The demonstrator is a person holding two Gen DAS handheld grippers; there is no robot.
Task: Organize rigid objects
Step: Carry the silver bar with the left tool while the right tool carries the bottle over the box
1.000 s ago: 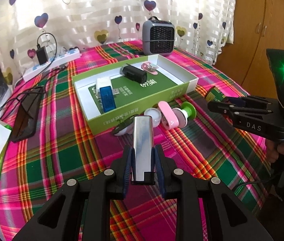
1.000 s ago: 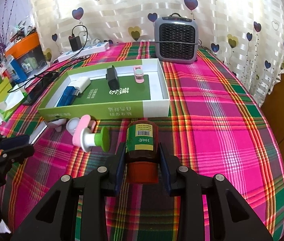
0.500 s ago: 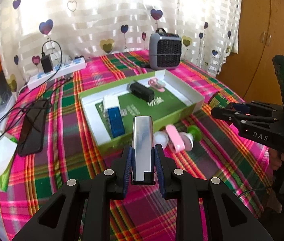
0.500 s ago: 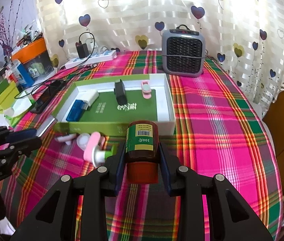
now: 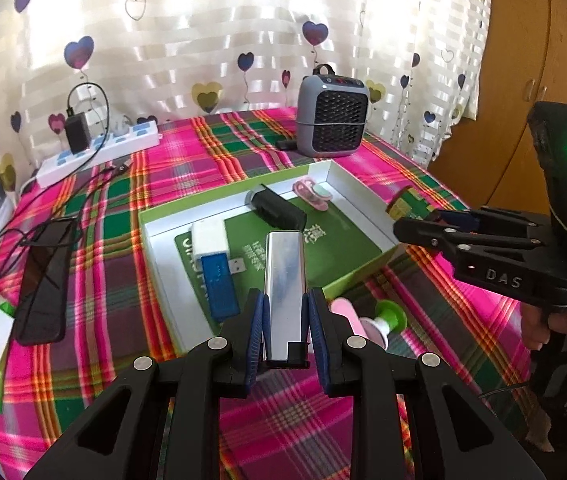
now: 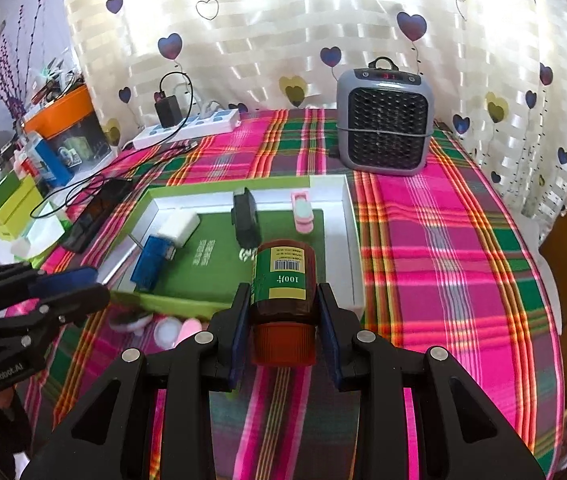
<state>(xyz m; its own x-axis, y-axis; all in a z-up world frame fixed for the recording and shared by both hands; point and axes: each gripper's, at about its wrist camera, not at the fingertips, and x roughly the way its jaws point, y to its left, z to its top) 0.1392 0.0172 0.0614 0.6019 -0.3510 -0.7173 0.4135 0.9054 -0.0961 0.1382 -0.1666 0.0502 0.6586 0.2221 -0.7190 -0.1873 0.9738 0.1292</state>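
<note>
My left gripper [image 5: 285,322] is shut on a silver metal bar [image 5: 285,280], held above the near edge of the green box [image 5: 155,216]. My right gripper [image 6: 284,312] is shut on a brown pill bottle [image 6: 284,280] with a green label, held above the box's near right corner [image 6: 353,216]. Inside the box lie a blue USB device [image 5: 217,284], a white block [image 5: 209,240], a black device [image 5: 279,210] and a pink clip [image 5: 311,194]. The right gripper also shows in the left wrist view [image 5: 415,228], the left gripper in the right wrist view [image 6: 83,288].
A pink and green toy [image 5: 379,318] and small round pieces [image 6: 169,330] lie in front of the box. A grey heater [image 6: 383,124] stands at the back. A power strip [image 5: 99,152], cables and a black phone [image 5: 43,280] lie left. Boxes [image 6: 15,204] crowd the far left.
Both grippers have risen and moved forward over the box with their loads. The table items look lower and farther away than before.
</note>
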